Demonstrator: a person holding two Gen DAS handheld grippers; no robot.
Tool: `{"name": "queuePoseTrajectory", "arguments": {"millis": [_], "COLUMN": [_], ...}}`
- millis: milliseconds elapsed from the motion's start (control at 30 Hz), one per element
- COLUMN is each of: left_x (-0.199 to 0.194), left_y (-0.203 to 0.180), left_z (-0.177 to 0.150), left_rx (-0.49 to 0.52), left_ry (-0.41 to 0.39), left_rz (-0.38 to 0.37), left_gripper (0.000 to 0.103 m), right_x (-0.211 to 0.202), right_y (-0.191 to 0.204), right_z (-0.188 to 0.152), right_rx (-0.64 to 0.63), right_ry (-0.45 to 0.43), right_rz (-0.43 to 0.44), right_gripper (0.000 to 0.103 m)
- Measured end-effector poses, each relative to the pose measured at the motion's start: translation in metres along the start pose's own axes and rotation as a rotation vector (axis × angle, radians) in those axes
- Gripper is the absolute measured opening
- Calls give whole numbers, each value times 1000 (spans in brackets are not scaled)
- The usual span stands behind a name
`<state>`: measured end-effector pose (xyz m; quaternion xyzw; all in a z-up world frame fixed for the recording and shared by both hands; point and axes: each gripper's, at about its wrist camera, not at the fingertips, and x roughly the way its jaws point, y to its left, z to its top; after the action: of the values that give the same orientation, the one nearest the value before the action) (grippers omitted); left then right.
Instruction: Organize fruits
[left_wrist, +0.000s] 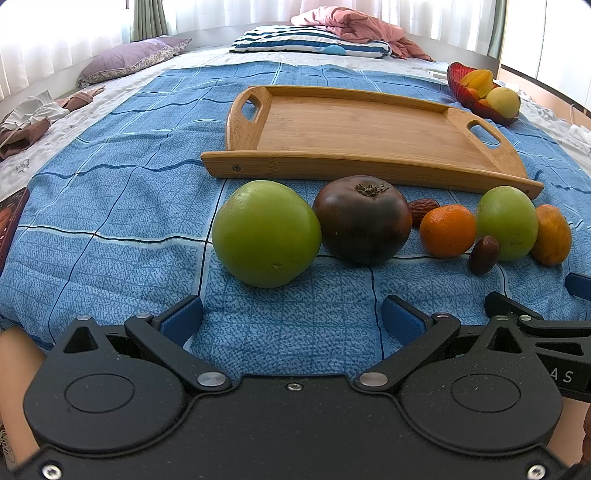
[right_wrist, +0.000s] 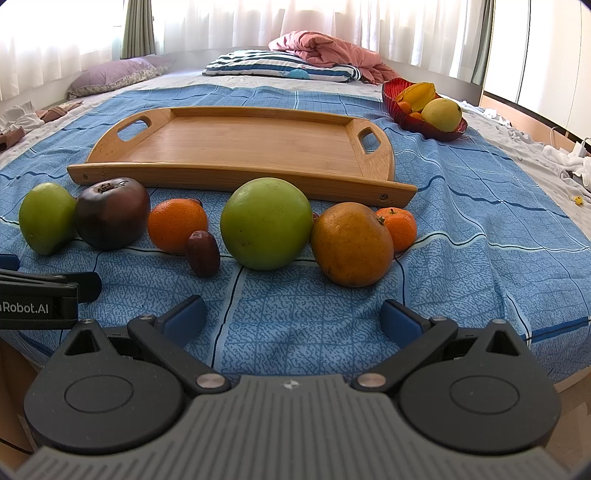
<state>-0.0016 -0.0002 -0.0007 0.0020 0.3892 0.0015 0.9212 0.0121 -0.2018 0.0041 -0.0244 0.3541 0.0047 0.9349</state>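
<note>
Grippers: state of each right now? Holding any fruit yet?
Left gripper: open, holding nothing, fingers above the blue bedspread.
Right gripper: open, holding nothing, short of the row of fruit.

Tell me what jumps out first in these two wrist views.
A row of loose fruit on the blue bedspread catches the eye first: a dark purple-brown fruit between two green apples, one at the left end and one further right, plus oranges and small dates. Behind it lies an empty wooden tray, with a red fruit bowl beyond its right end. Both the left gripper and the right gripper are open, holding nothing.
</note>
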Motion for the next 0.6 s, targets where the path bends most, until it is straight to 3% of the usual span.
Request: {"name": "queuePoseTrajectory", "arguments": {"millis": [600], "left_x": [1], "left_y": [0], "left_z": [6], "left_rx": [19], "left_ry": [15], "left_rz": [-12], "left_gripper": [103], "right_x": [0], "right_y": [2], "right_z": [0], "right_rx": [-3], "right_ry": [-6], "right_rz": [-3], "right_gripper": [103]}}
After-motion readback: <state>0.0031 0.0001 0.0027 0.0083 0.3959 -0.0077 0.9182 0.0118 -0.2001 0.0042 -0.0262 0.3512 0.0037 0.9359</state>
